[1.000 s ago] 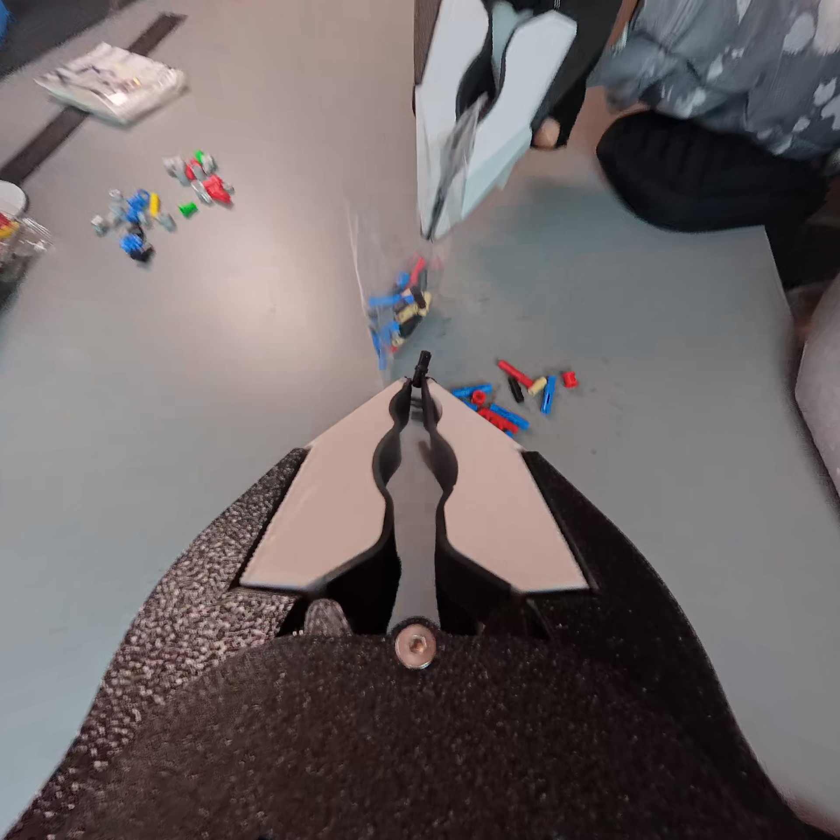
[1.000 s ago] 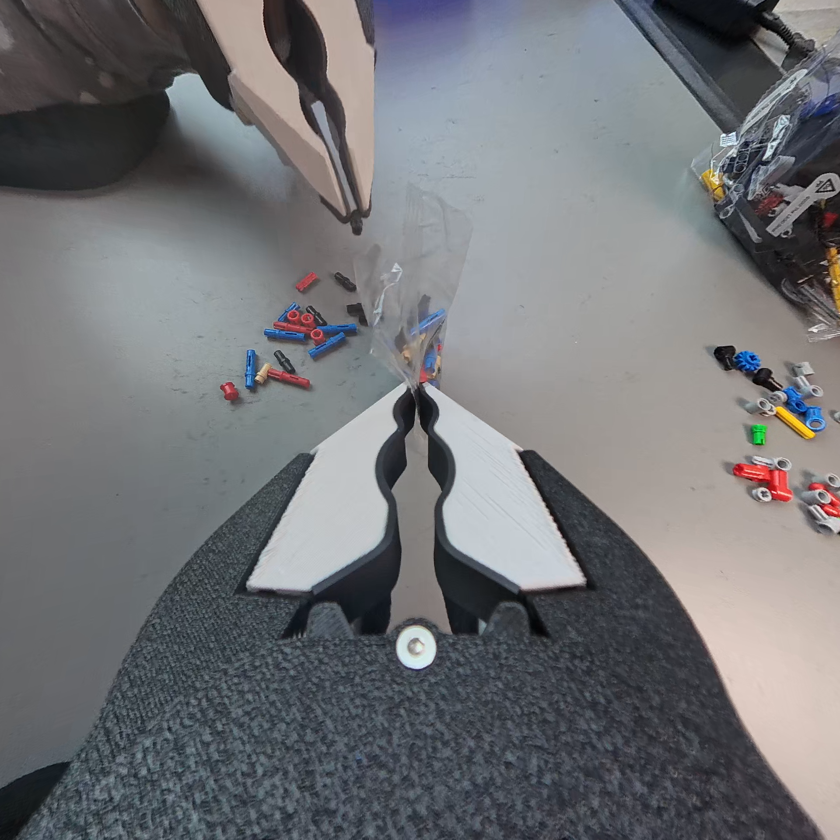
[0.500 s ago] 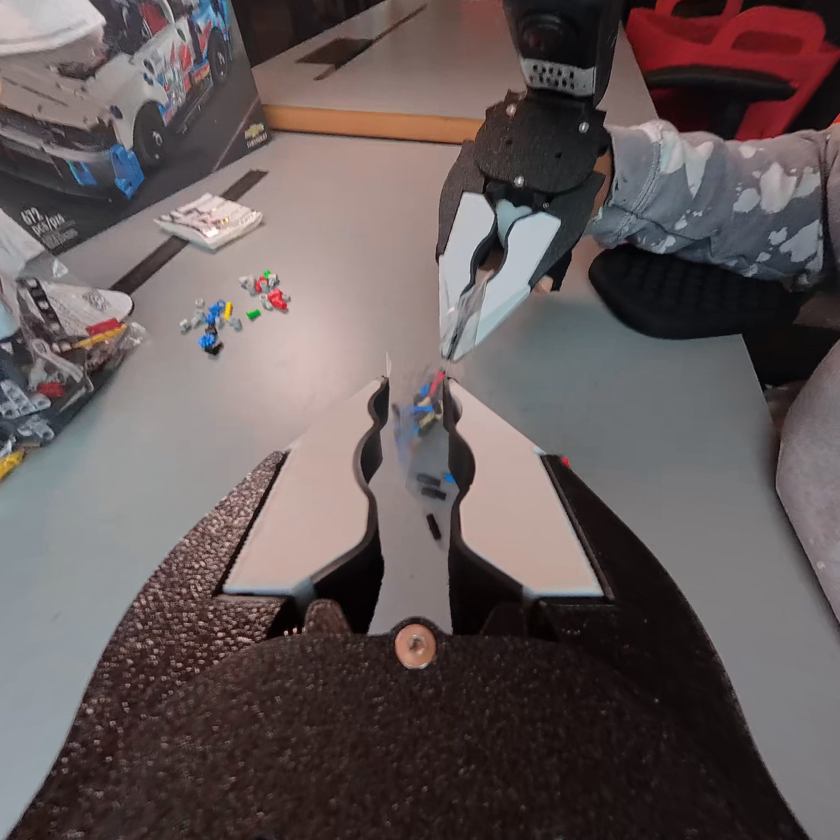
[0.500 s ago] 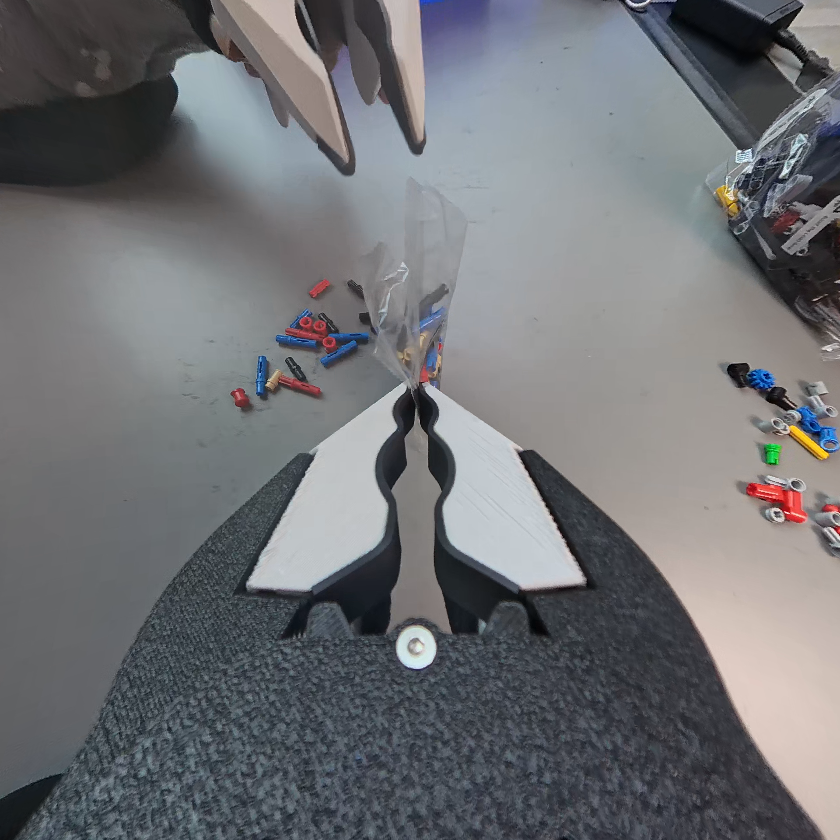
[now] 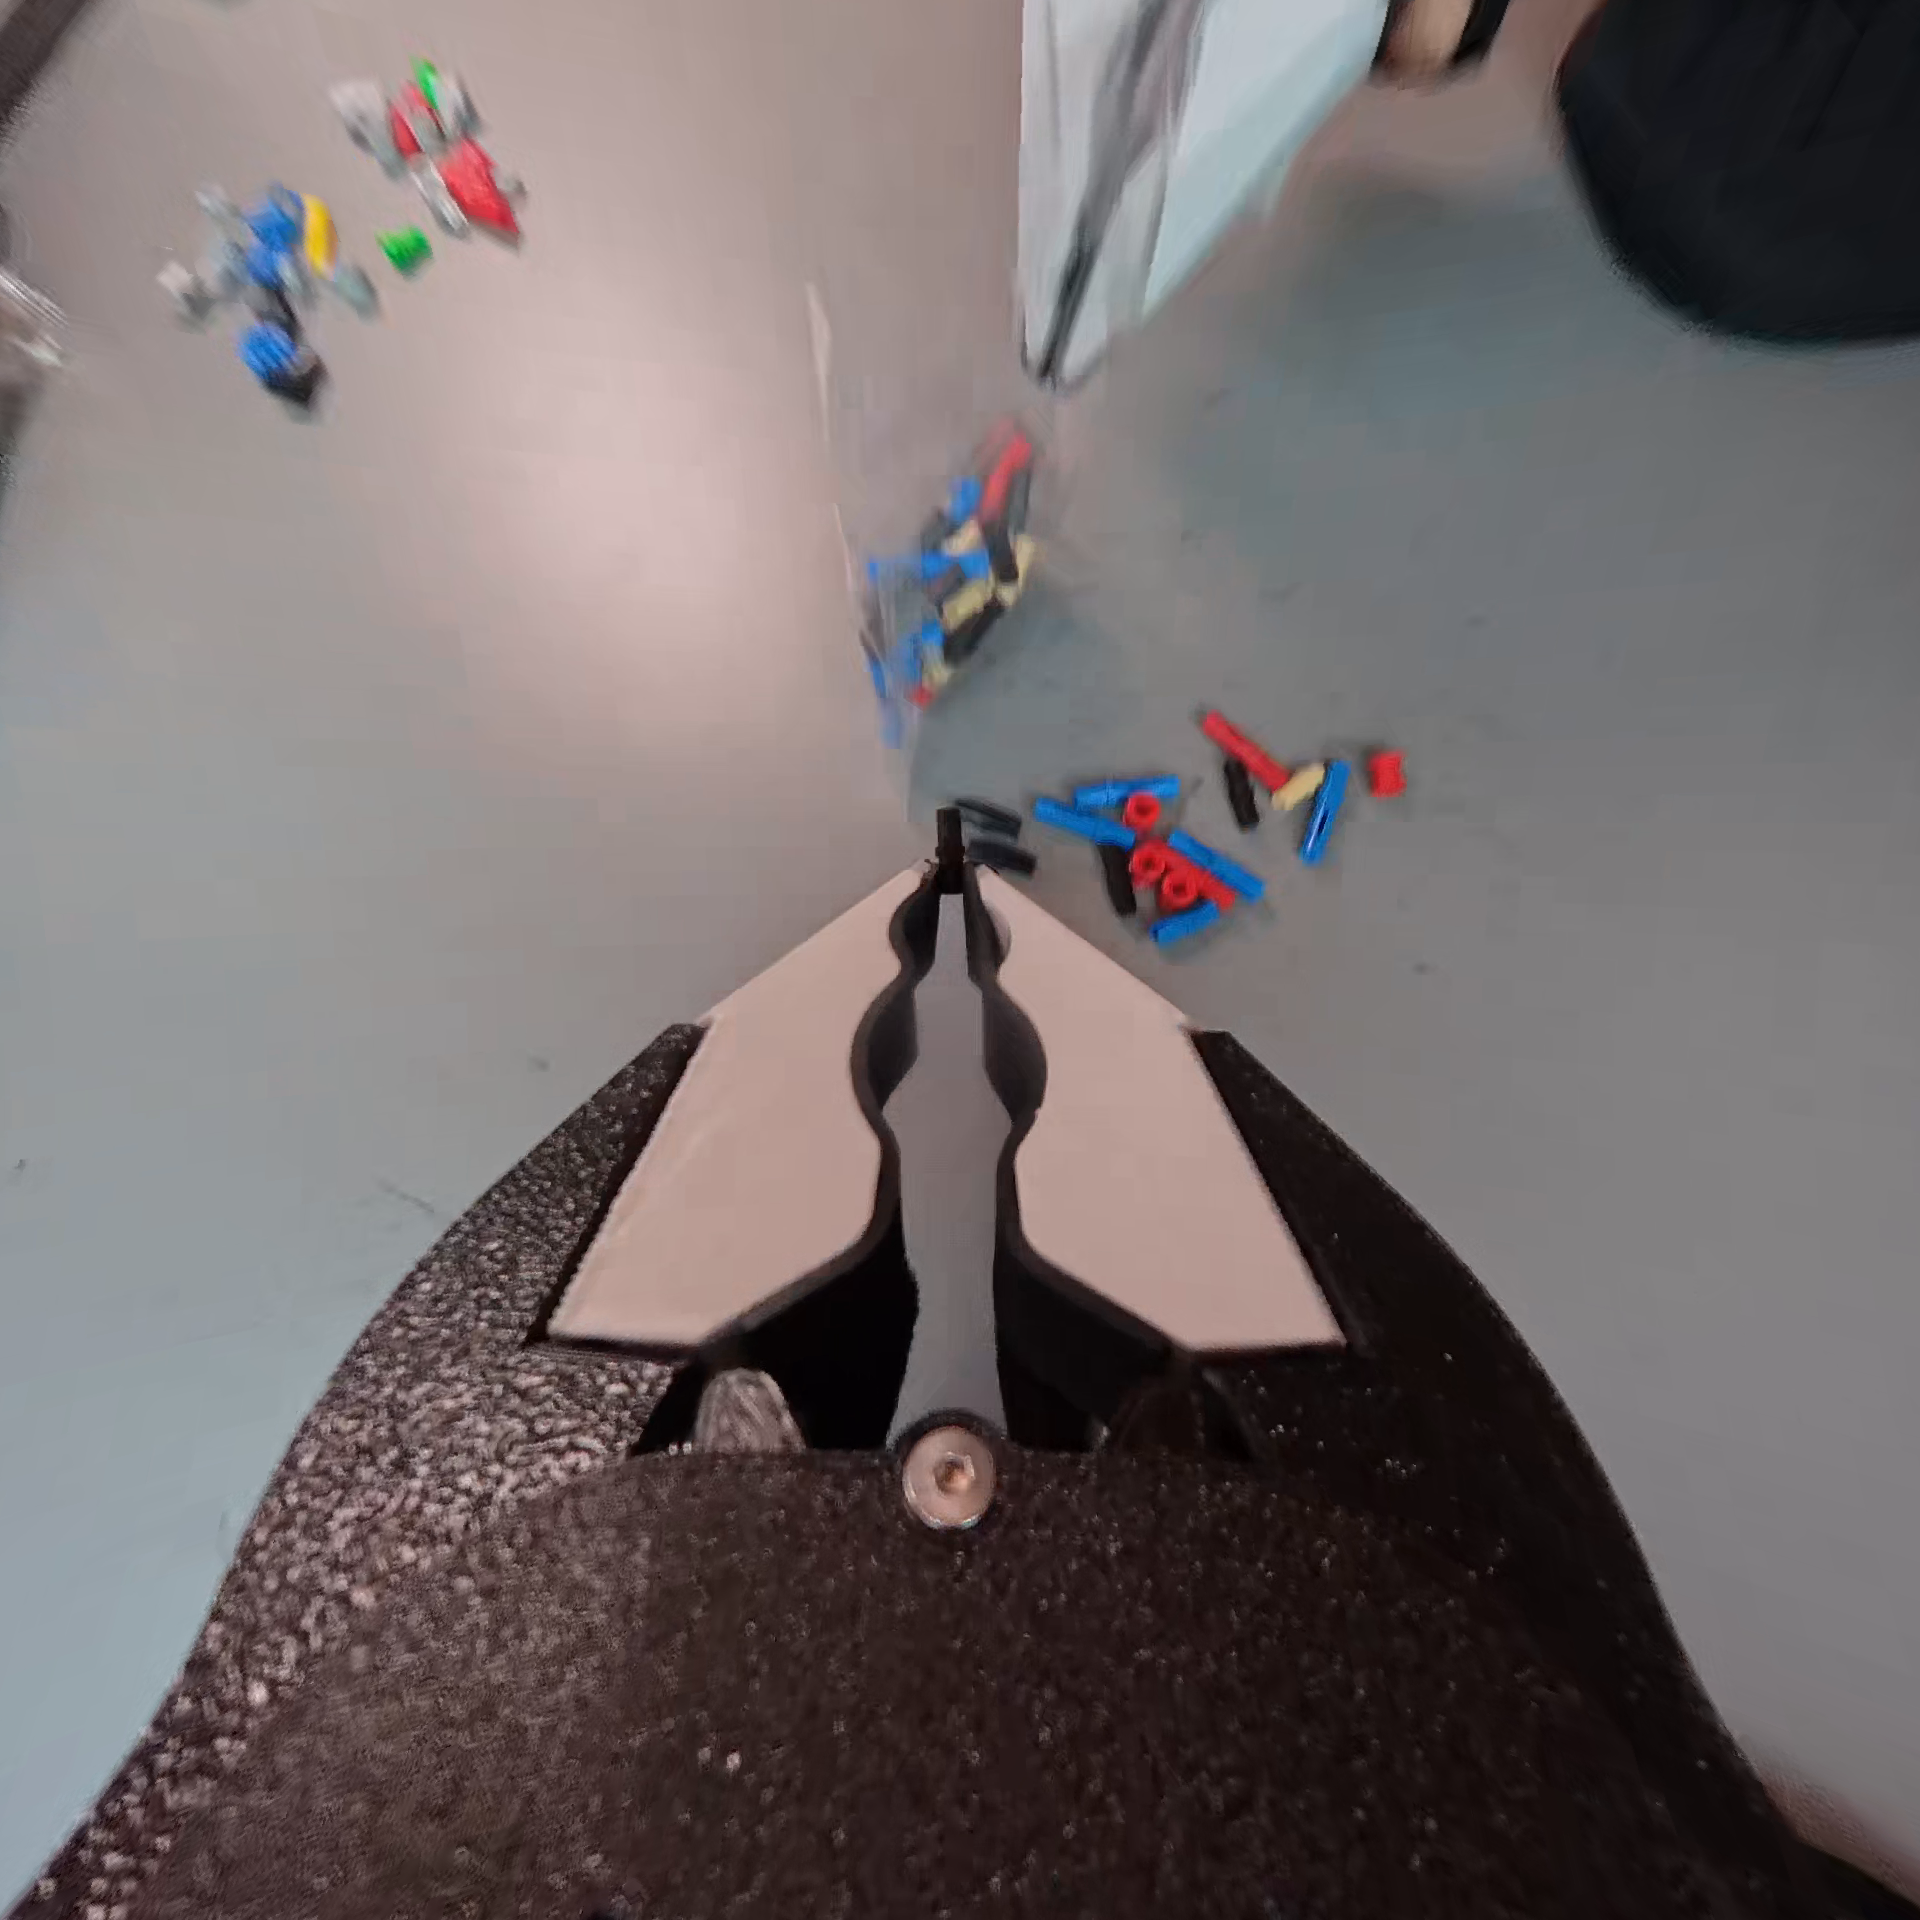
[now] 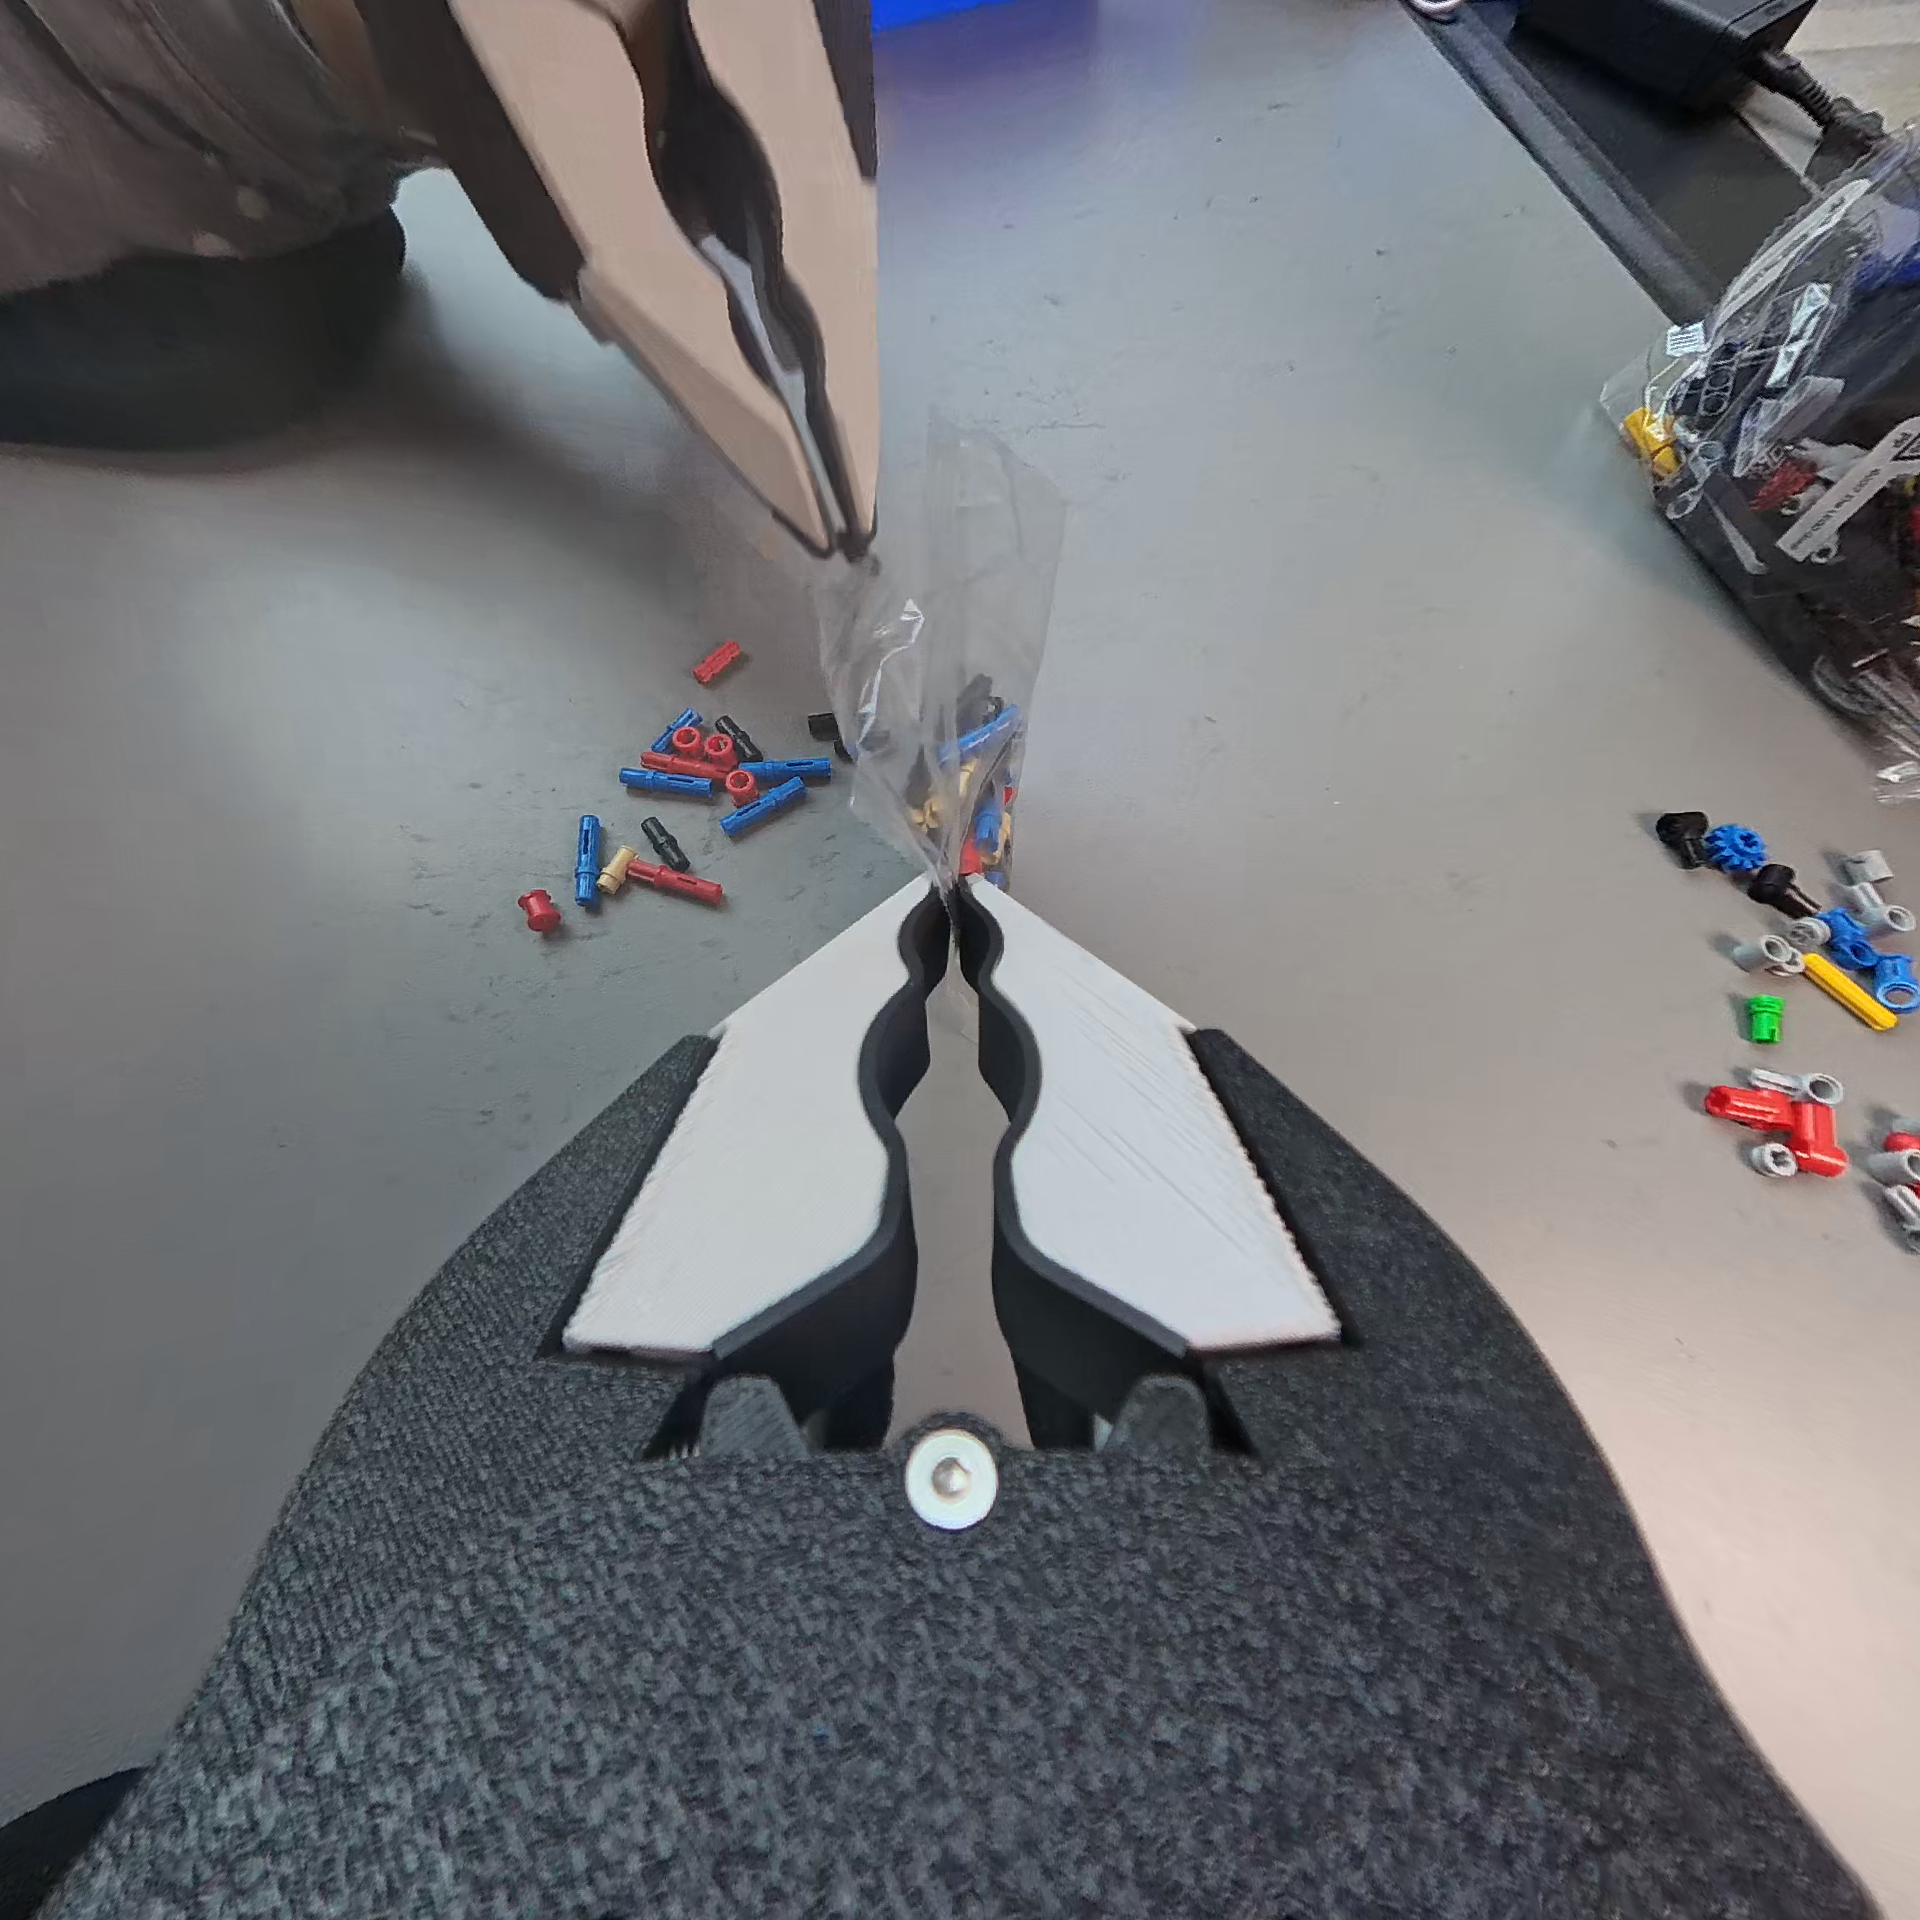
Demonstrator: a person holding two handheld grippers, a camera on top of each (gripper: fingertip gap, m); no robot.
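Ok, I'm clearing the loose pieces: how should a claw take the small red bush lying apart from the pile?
Probably straight down onto the red bush, pinching across its short body; it lies clear of the blue pin, leaving finger room either side.

An office or hobby workspace is showing: a grey counter (image 6: 1299,644) carrying scattered toy building pieces (image 6: 686,790), bagged parts (image 6: 1808,416) and a power adapter (image 6: 1662,42).
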